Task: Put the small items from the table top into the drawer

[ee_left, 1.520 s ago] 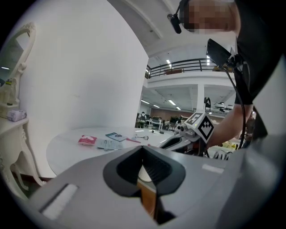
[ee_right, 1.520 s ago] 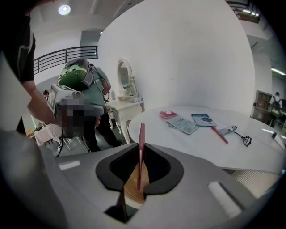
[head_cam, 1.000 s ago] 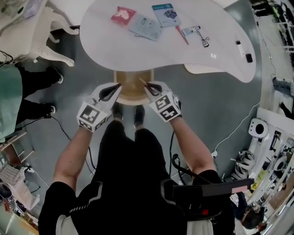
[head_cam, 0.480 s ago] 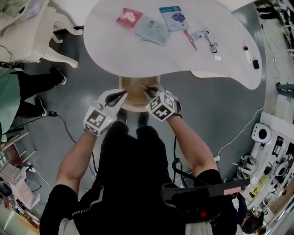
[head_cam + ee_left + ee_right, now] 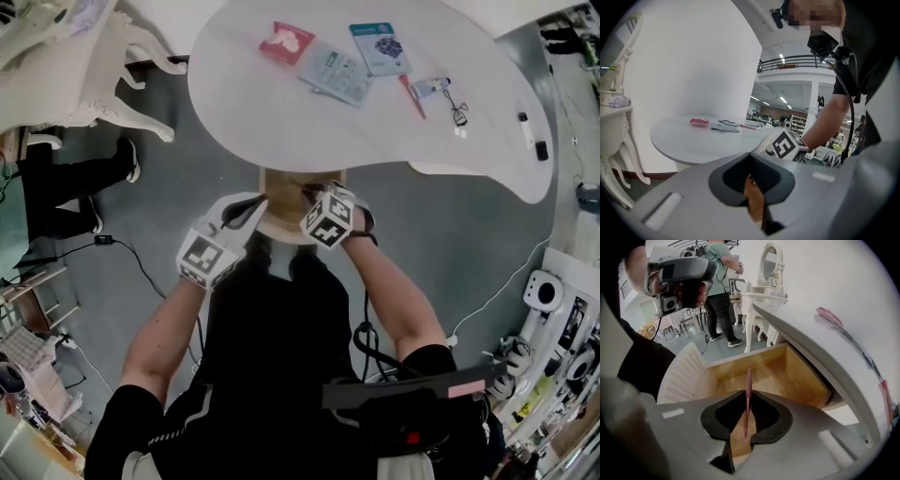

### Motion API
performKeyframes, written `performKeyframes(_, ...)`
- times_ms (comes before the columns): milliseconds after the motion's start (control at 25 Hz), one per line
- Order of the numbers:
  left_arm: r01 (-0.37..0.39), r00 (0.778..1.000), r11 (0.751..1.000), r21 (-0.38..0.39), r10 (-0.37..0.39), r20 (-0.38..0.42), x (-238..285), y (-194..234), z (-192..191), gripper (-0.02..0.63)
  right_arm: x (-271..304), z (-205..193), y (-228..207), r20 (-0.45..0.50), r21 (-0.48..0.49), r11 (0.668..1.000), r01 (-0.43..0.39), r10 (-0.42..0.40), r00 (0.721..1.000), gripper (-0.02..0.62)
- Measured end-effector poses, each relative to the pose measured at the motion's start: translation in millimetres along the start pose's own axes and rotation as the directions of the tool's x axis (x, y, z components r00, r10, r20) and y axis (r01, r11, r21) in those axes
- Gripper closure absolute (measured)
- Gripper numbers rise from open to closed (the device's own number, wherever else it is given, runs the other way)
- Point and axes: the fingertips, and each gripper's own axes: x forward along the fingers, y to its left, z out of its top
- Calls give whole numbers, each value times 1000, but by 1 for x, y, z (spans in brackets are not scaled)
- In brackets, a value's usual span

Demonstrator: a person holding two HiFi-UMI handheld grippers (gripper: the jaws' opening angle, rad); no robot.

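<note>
An open wooden drawer point(image 5: 281, 184) sticks out from under the white table point(image 5: 281, 122). My right gripper point(image 5: 305, 190) is over it, shut on a thin pink stick point(image 5: 748, 385) that points down into the bare drawer point(image 5: 787, 376). My left gripper point(image 5: 251, 206) hangs at the drawer's left front corner, its jaws together with nothing in them. On the table top lie a red packet point(image 5: 286, 42), a grey-blue packet point(image 5: 336, 72), a blue card point(image 5: 380, 47), a red pen point(image 5: 412, 97), a small tube point(image 5: 433, 87) and an eyelash curler point(image 5: 457, 105).
A white ornate dressing table point(image 5: 75, 66) stands at the left with a person's legs point(image 5: 75, 178) beside it. Cables point(image 5: 141, 272) trail on the grey floor. Equipment point(image 5: 544, 291) crowds the right side. Small dark and white items point(image 5: 534, 141) lie at the table's right end.
My right gripper has moved in over the drawer with the pink stick. The left gripper stays by the drawer's left front corner. The head view has shifted.
</note>
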Motion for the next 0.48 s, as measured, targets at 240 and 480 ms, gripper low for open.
performKeyframes(240,-6,1000,1000,2,6,13,5,8,-4,606,22,-10,1,-102,2,998,-62,62,993,549)
performKeyframes(480,-6,1000,1000,13,6,24,3,10,1,606,28,-6,0,-114,-81,996,-46,37,993,548)
